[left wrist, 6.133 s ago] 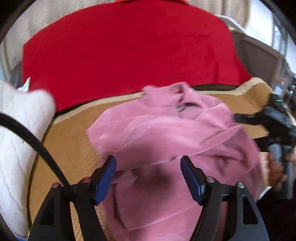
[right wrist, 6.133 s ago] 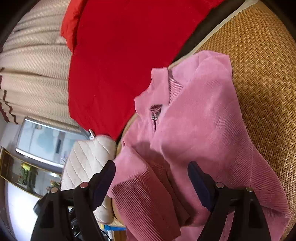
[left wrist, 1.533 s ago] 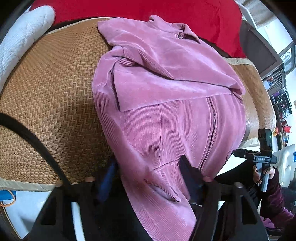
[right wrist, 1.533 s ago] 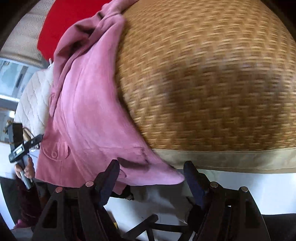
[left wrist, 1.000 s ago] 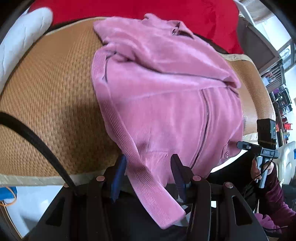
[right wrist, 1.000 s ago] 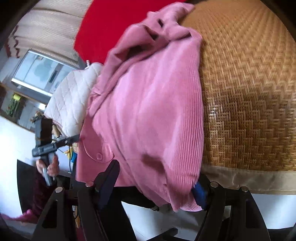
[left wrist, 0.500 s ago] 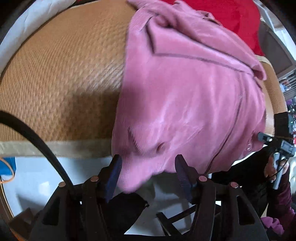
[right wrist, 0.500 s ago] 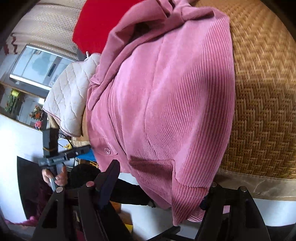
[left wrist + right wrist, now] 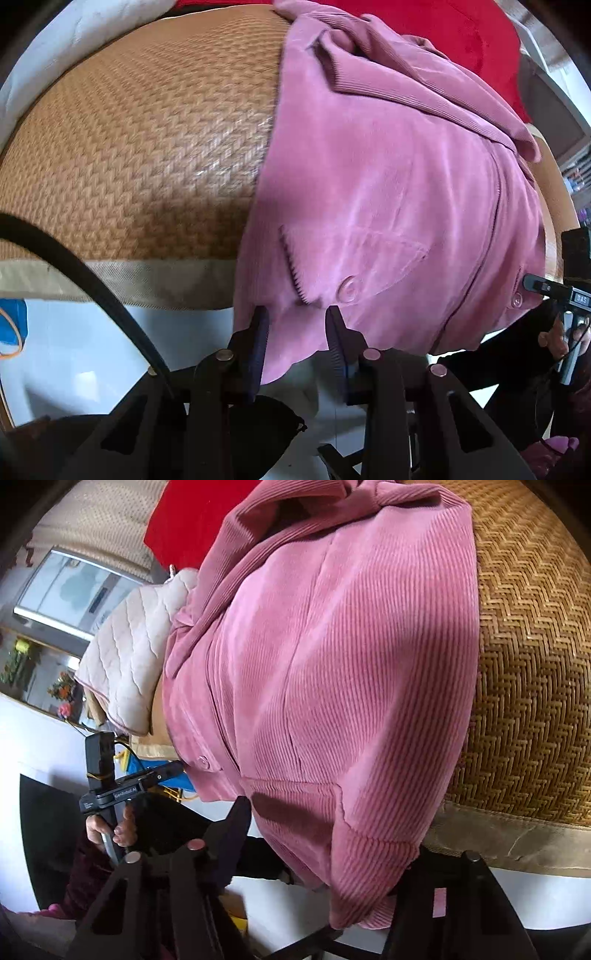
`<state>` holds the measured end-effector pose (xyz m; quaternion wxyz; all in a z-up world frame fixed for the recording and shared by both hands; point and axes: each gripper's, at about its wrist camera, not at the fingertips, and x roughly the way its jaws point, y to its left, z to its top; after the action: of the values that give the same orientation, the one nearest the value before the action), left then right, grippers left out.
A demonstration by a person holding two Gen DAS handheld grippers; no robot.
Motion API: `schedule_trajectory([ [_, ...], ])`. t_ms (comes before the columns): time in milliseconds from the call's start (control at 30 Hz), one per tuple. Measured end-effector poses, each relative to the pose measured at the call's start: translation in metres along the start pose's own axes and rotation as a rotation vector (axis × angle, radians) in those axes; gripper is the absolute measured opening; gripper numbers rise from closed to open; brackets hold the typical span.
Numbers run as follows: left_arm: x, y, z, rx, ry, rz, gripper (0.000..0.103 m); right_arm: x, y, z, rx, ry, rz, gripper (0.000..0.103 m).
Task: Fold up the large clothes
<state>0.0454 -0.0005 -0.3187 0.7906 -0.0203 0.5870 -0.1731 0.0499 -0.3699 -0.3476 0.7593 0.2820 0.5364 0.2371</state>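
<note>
A pink corduroy jacket (image 9: 388,177) lies spread on a woven straw mat (image 9: 147,147), its hem hanging over the mat's front edge. My left gripper (image 9: 295,325) sits at the hem's left corner, below the pocket button. Its jaws are closing with the hanging hem between them, and a gap still shows beside the cloth. My right gripper (image 9: 325,834) is at the jacket's (image 9: 351,664) other hem corner. Its jaws are closing too, cloth lies between them, and the right finger is hidden behind the hem. A hand holds each gripper in the other's view.
A red blanket (image 9: 461,37) lies behind the jacket. A white quilted cushion (image 9: 136,657) sits at the mat's left end. The mat's beige border (image 9: 129,280) marks the front edge, with white floor below. A black cable (image 9: 92,288) crosses the left wrist view.
My left gripper has sunk to the front edge and its jaws have narrowed around the hanging hem. The right gripper's jaws have narrowed around the other hem corner.
</note>
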Motion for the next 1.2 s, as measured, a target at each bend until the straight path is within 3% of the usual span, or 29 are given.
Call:
schedule_trajectory([
  [33, 0.002, 0.002, -0.003, -0.01, 0.002, -0.001, 0.033, 0.001, 0.001, 0.0, -0.003, 0.001, 0.005, 0.057],
  [67, 0.003, 0.006, -0.007, -0.031, 0.005, 0.004, 0.039, 0.001, 0.002, 0.0, -0.008, 0.002, 0.016, 0.057],
  [133, 0.01, 0.007, -0.008, -0.061, 0.021, -0.007, 0.067, 0.002, 0.005, 0.0, -0.02, 0.005, 0.031, 0.057],
  [167, 0.013, 0.006, -0.01, -0.067, 0.022, -0.017, 0.069, 0.004, 0.008, 0.0, -0.022, 0.009, 0.038, 0.057],
  [367, 0.039, -0.011, -0.017, -0.06, 0.058, 0.033, 0.069, 0.013, 0.009, 0.003, 0.01, 0.028, 0.06, 0.058],
  [600, 0.077, -0.021, -0.034, -0.096, 0.096, -0.009, 0.069, 0.017, 0.001, 0.003, 0.041, 0.032, 0.064, 0.061],
  [667, 0.083, -0.023, -0.033, -0.106, 0.086, -0.027, 0.069, 0.018, 0.003, 0.002, 0.042, 0.033, 0.065, 0.068],
  [833, 0.066, -0.009, -0.032, -0.104, 0.073, -0.081, 0.022, 0.019, 0.005, 0.0, 0.028, 0.023, 0.05, 0.068],
  [867, 0.064, -0.011, -0.033, -0.091, 0.068, -0.086, 0.017, 0.018, 0.005, 0.0, 0.017, 0.022, 0.047, 0.067],
  [900, 0.061, -0.015, -0.031, -0.078, 0.062, -0.092, 0.015, 0.017, 0.01, -0.002, -0.01, 0.016, 0.032, 0.066],
  [967, 0.055, -0.022, -0.034, -0.035, 0.035, -0.117, 0.015, 0.014, 0.024, -0.008, -0.069, -0.006, 0.033, 0.049],
  [1067, 0.053, -0.027, -0.035, -0.003, 0.02, -0.127, 0.016, 0.009, 0.036, -0.015, -0.099, -0.04, 0.103, 0.042],
  [1100, 0.055, -0.024, -0.035, -0.017, 0.024, -0.111, 0.021, 0.011, 0.037, -0.015, -0.103, -0.033, 0.1, 0.042],
  [1167, 0.063, -0.015, -0.034, -0.071, 0.046, -0.095, 0.047, 0.021, 0.03, -0.013, -0.071, 0.004, 0.072, 0.042],
  [1200, 0.067, -0.008, -0.034, -0.111, 0.055, -0.085, 0.065, 0.025, 0.026, -0.013, -0.046, 0.018, 0.054, 0.042],
])
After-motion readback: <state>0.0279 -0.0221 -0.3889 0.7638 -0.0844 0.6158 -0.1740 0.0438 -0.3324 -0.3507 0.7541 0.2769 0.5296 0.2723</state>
